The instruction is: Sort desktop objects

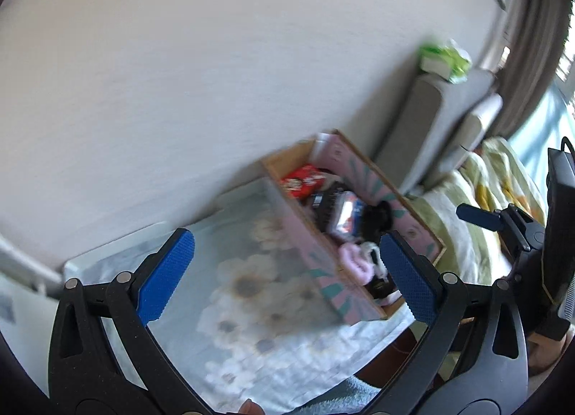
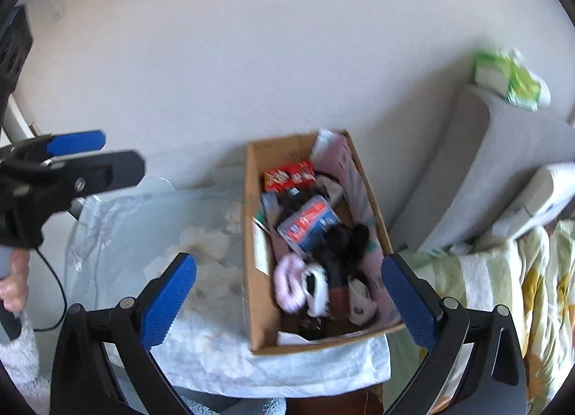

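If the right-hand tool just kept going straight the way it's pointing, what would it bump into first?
Most likely the cardboard box, and the clutter inside it, such as the blue packet. The right tool is open and aimed at the box on the cloth-covered table. The picture is blurred, so depth is uncertain.

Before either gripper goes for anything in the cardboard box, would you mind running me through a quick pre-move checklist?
1. Left gripper open and holding nothing: ok.
2. Right gripper open and holding nothing: ok.
3. Cardboard box open at the top, contents reachable from above: ok.
4. A single item free to grasp: not ok; the pink scrunchie, the white scrunchie and the blue packet lie heaped against each other.
5. Box fully on the table: cannot tell; its near end sits close to the table's edge.
6. Sharp view for aiming: not ok, both views are motion-blurred.
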Available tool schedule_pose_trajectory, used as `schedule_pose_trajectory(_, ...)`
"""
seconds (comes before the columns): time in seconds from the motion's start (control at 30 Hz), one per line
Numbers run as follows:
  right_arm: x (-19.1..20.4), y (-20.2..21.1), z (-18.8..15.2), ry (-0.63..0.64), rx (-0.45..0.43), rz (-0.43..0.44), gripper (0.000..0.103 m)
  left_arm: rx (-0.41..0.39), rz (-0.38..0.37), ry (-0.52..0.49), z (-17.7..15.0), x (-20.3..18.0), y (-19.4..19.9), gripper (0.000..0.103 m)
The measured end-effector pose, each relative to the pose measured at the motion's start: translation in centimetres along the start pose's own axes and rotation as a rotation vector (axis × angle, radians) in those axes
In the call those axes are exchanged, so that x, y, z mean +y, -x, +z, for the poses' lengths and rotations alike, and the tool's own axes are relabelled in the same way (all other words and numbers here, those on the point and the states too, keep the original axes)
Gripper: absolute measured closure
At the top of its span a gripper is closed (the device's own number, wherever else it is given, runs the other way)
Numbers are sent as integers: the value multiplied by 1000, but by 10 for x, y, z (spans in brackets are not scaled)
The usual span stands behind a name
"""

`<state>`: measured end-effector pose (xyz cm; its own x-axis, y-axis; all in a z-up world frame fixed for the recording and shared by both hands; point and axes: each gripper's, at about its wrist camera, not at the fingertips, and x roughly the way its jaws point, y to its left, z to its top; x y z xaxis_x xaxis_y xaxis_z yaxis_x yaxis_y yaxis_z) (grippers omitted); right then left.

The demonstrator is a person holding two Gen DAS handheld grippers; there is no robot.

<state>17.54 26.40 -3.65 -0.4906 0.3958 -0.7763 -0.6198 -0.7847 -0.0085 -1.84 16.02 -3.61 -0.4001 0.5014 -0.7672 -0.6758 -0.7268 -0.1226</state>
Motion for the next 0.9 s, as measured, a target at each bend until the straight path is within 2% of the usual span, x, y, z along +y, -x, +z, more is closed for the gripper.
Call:
schedule_pose_trajectory(0.13,29,-6,10,50,-8,2,0,-35,71,69,-13,31,26,0)
schedule_pose_trajectory(0.23,53,-9,16,82,-10,36,0,-55,146,133,-27,59,45,0)
schedule_pose_trajectory(0.37,89,-12,24,135,-12,77,0,-81,206,214,-47,86,65,0)
schedule_pose_trajectory(0.57,134,-12,27,194,-27,98,0,-109,307,315,-78,116,89,0)
schedule_pose_trajectory(0.73,157,-8,16,195,-74,100,0,-121,356,349,-97,126,95,0)
schedule_pose_trajectory(0.9,170,-6,4,230,-99,68,1,-136,365,356,-103,127,96,0)
